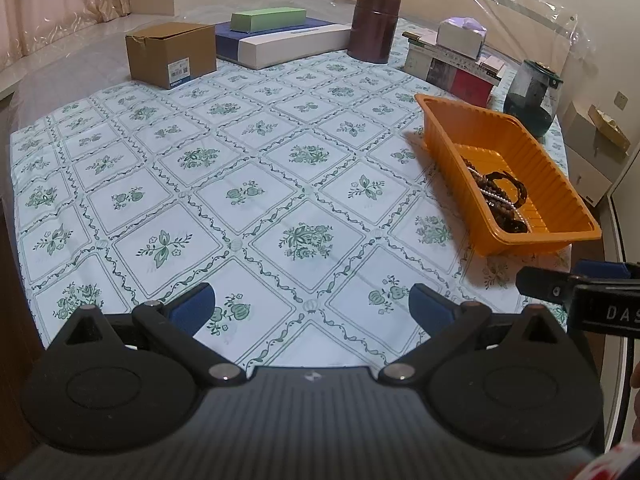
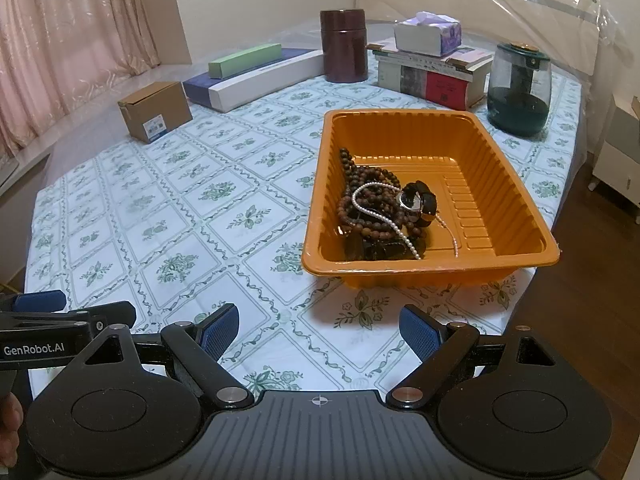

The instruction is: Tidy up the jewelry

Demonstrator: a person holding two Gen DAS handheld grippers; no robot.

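Note:
An orange plastic tray (image 2: 500,168) (image 1: 448,120) rests on the floral tablecloth near the table's right edge. Inside lies a tangle of jewelry: brown bead strands (image 2: 360,204) (image 1: 500,184), a white pearl string (image 2: 384,216) and a black wristwatch (image 2: 418,202). My right gripper (image 2: 320,334) hovers open over the cloth, just short of the tray's near wall, with nothing between its blue pads. My left gripper (image 1: 312,308) is open too, over bare cloth to the left of the tray, holding nothing.
Along the table's far side stand a cardboard box (image 2: 154,110), flat boxes (image 2: 256,76), a dark cylinder tin (image 2: 344,46), stacked books with a tissue box (image 2: 432,68) and a glass jar (image 2: 518,88). The table's right edge drops to wooden floor (image 2: 592,280).

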